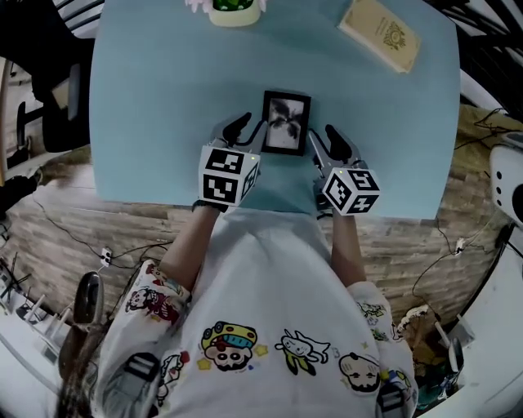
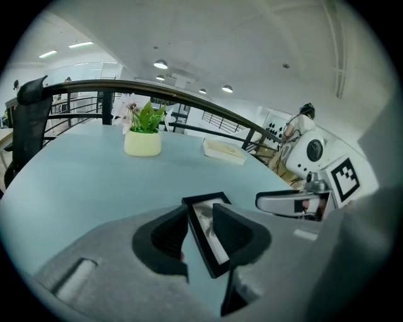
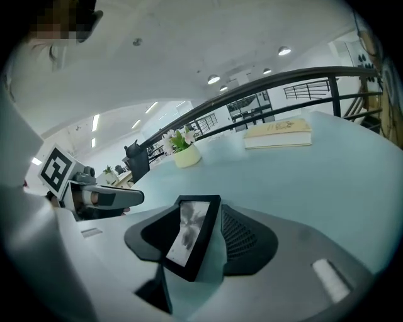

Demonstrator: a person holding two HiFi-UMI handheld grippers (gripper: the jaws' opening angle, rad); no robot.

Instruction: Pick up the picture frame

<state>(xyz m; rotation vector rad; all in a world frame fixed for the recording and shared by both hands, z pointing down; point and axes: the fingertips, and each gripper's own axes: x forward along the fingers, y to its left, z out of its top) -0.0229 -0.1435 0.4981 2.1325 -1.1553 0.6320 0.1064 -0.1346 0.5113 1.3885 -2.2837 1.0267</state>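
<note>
The picture frame (image 1: pixel 286 122) is a small black frame with a black-and-white print. It lies flat on the light blue table (image 1: pixel 147 98), near the front edge. My left gripper (image 1: pixel 248 131) hovers at the frame's left side with its jaws apart. In the left gripper view the frame's (image 2: pixel 204 229) left edge shows in the gap between the jaws of the left gripper (image 2: pixel 200 229). My right gripper (image 1: pixel 327 140) is at the frame's right side, also open. The right gripper view shows the frame (image 3: pixel 189 236) in the gap of the right gripper (image 3: pixel 204 240). I cannot see any pad pressing on it.
A potted plant in a pale yellow pot (image 1: pixel 234 10) stands at the table's far edge. A cream book (image 1: pixel 380 33) lies at the far right. A dark chair (image 1: pixel 61 106) is left of the table, and a white machine (image 1: pixel 511 184) stands to the right.
</note>
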